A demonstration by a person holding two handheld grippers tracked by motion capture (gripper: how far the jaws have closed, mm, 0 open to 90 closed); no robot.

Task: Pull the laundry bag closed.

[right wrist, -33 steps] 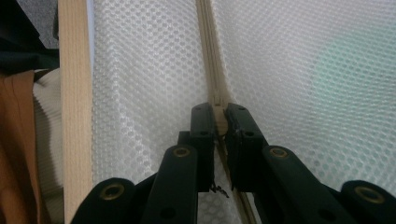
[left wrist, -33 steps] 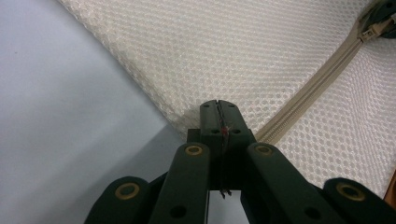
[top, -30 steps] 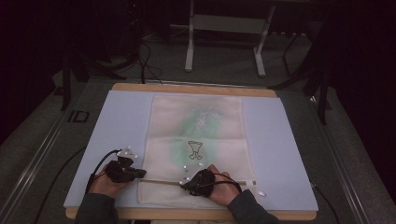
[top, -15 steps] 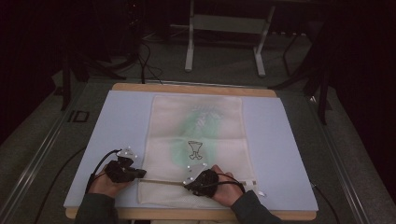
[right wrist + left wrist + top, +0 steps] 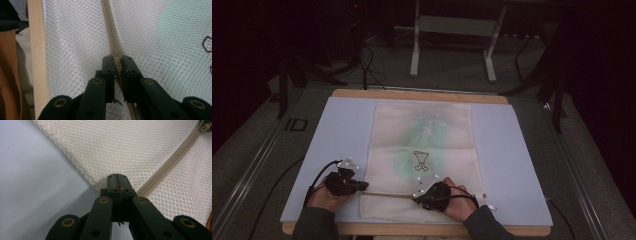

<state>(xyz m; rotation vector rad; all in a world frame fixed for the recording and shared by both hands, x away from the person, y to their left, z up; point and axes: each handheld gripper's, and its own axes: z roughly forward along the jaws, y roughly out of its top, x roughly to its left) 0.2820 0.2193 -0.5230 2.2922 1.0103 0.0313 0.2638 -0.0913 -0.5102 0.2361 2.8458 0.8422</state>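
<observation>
High view: a cream mesh laundry bag with a beige zip (image 5: pixel 422 150) lies flat on the pale blue mat (image 5: pixel 512 165) covering the wooden table (image 5: pixel 417 94). Through the mesh I see a green patch of something inside the bag; what it is I cannot tell. A small dark goblet-shaped mark sits on the bag's front. My left gripper (image 5: pixel 357 186) rests at the bag's near left corner, my right gripper (image 5: pixel 424 194) on the zip line near the bag's near edge.

Left gripper view: my left gripper (image 5: pixel 117 178) has its jaws pressed together, pinching the bag's corner edge (image 5: pixel 100 183). The beige zip tape (image 5: pixel 172 157) runs diagonally away to the upper right.

Right gripper view: my right gripper (image 5: pixel 117 61) is clamped narrowly on the zip (image 5: pixel 110 22), with the tape running straight up from the jaws. The table's wooden edge (image 5: pixel 37 62) stands at left.
</observation>
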